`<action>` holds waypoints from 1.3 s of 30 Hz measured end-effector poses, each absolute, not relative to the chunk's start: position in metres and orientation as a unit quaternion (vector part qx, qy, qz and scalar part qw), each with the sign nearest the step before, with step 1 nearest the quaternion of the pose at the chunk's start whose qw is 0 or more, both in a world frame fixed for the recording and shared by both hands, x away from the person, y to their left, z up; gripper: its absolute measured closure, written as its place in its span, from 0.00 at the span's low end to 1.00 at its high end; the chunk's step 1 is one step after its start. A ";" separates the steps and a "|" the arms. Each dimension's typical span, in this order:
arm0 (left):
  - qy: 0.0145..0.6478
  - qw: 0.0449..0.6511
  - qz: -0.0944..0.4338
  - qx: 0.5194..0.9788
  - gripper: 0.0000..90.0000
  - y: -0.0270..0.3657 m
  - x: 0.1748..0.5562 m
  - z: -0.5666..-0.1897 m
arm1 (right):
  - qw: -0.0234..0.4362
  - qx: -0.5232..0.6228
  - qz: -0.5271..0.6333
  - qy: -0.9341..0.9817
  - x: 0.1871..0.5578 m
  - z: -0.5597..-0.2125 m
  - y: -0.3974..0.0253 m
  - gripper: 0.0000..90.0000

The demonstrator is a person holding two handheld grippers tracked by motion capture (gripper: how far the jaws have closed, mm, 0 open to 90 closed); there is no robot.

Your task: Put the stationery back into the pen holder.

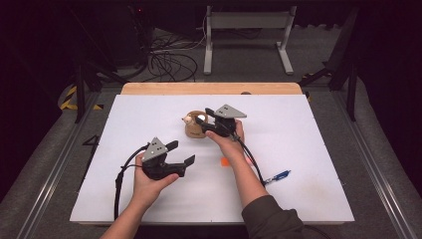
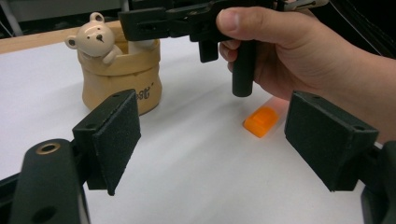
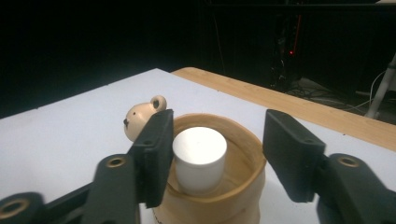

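Currently my right claw (image 3: 212, 154) hangs with jaws apart over the white cylinder (image 3: 200, 158) standing inside the bear pot (image 1: 195, 125) at tabletop (image 1: 308, 149) centre, toward 12 o'clock; it looks rigid, smooth, light, so I'd pinch its sides; left claw (image 2: 212, 140) idles open.

Tan bear pot (image 2: 122, 77), white cylinder (image 3: 199, 158), orange block (image 2: 261, 121).

1. You can see small dark lettering on the front of the bear pot (image 2: 122, 74) in the left gripper view, partly behind the left gripper's jaw; it is too small and too hidden to read.
2. You will find no other legible text, number or brand.
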State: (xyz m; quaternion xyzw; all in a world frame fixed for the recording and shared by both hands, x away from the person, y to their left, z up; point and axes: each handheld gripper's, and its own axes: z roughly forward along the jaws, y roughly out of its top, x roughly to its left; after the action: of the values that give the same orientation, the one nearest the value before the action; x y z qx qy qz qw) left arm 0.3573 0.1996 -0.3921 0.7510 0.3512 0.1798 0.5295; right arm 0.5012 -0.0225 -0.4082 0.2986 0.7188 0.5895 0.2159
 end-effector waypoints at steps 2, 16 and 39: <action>0.347 0.531 0.177 0.753 0.21 0.199 0.357 -0.393 | 0.216 0.297 0.594 0.716 0.499 -0.406 -0.027 0.44; 0.332 0.535 0.163 0.760 0.20 0.192 0.360 -0.396 | 0.218 0.276 0.618 0.703 0.469 -0.380 -0.053 0.20; 0.308 0.540 0.133 0.772 0.19 0.185 0.368 -0.400 | 0.205 0.236 0.624 0.716 0.418 -0.363 -0.091 0.06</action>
State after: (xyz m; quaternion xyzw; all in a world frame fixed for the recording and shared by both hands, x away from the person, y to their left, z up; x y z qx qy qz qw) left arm 0.3680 0.1852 -0.3996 0.7721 0.3079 0.1334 0.5396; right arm 0.4179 -0.0908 -0.3631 0.2358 0.7165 0.6238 0.2047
